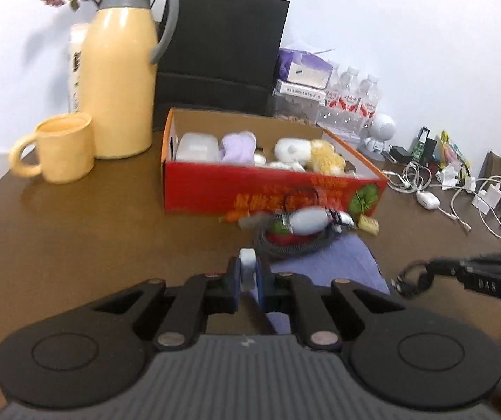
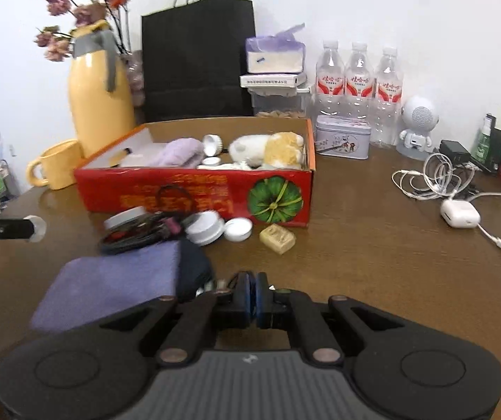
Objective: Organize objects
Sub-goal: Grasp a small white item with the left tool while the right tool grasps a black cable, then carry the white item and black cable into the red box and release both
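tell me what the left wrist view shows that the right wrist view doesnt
Only the left wrist view shows the left gripper from behind, shut on a small white cap, and the yellow thermos's grey handle turned to the side.

Only the right wrist view shows the lilac tin beside the red box, and the right gripper from behind, shut with no clear object between its pads.

Both share the red box of plush toys, yellow mug, black paper bag, three water bottles, white robot figure and purple cloth.
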`<state>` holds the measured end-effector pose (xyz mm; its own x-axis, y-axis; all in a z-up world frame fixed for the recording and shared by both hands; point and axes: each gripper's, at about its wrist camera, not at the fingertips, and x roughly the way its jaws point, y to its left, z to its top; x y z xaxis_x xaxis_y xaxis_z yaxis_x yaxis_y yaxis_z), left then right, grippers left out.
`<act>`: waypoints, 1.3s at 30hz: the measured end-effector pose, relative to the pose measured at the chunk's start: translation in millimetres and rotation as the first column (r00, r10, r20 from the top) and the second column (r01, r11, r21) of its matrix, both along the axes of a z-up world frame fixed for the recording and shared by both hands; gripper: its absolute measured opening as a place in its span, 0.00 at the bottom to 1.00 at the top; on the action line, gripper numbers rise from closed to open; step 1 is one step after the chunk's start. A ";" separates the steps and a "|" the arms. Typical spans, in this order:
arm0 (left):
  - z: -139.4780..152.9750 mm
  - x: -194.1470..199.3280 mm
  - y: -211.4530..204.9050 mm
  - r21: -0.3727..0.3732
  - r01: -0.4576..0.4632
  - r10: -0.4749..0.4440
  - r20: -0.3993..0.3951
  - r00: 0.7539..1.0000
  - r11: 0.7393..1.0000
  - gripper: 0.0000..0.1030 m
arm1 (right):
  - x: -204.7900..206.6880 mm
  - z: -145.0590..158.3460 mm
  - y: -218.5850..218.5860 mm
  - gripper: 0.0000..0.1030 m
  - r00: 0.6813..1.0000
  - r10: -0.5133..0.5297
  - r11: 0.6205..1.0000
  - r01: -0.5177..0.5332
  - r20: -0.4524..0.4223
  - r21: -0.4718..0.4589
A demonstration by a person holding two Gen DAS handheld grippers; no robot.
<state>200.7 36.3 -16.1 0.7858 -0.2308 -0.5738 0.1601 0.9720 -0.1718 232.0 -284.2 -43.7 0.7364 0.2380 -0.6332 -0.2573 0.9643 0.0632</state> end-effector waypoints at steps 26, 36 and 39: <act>-10.3 -44.2 -15.7 0.001 0.030 -0.030 -0.070 0.997 1.000 0.10 | -63.7 -21.0 9.6 0.40 0.996 0.091 0.995 -0.091 -0.014 -0.029; 52.5 145.9 -10.7 0.138 0.129 -0.141 0.081 0.987 0.982 0.10 | 94.9 71.6 -3.9 0.40 0.986 0.119 0.976 -0.138 0.116 0.168; 58.4 229.6 -14.7 0.138 0.137 -0.139 0.004 0.990 0.981 0.10 | 179.3 79.9 28.5 0.40 0.988 0.142 0.975 -0.151 0.067 0.163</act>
